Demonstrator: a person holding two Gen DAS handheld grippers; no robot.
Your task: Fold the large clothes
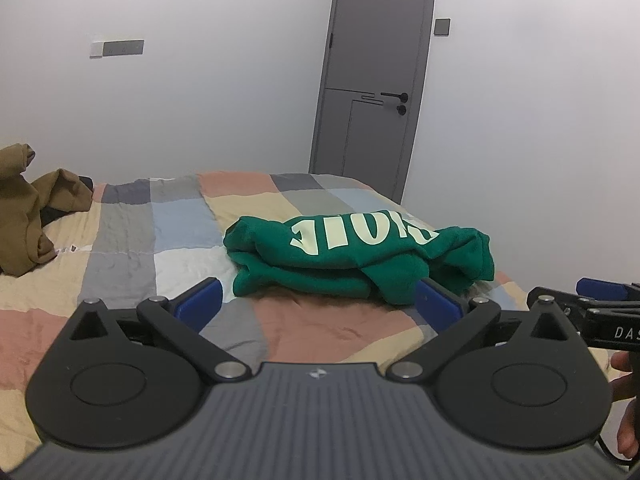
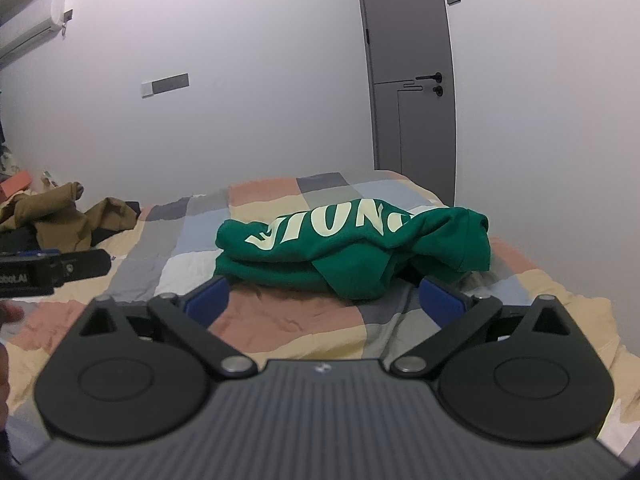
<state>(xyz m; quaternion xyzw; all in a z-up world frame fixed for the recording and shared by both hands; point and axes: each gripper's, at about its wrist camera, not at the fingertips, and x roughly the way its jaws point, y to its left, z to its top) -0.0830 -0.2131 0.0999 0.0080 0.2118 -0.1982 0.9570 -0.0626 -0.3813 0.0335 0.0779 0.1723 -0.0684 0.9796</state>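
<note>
A green sweatshirt [image 1: 352, 258] with pale lettering lies folded in a thick bundle on the checked bedspread [image 1: 160, 232]. The right wrist view shows the same green sweatshirt [image 2: 352, 252] on the bedspread [image 2: 280, 328]. My left gripper [image 1: 318, 300] stands open just short of the bundle, nothing between its blue pads. My right gripper [image 2: 326, 300] is open too, its pads wide apart and bare, close to the bundle's near edge. Each gripper shows at the edge of the other's view: the right gripper [image 1: 592, 300] and the left gripper [image 2: 52, 268].
A heap of brown clothes [image 1: 28, 204] lies at the bed's far left, and the brown clothes [image 2: 60, 216] also appear in the right wrist view. A grey door [image 1: 372, 72] and white wall stand behind the bed. A hand [image 1: 628, 400] holds the right gripper.
</note>
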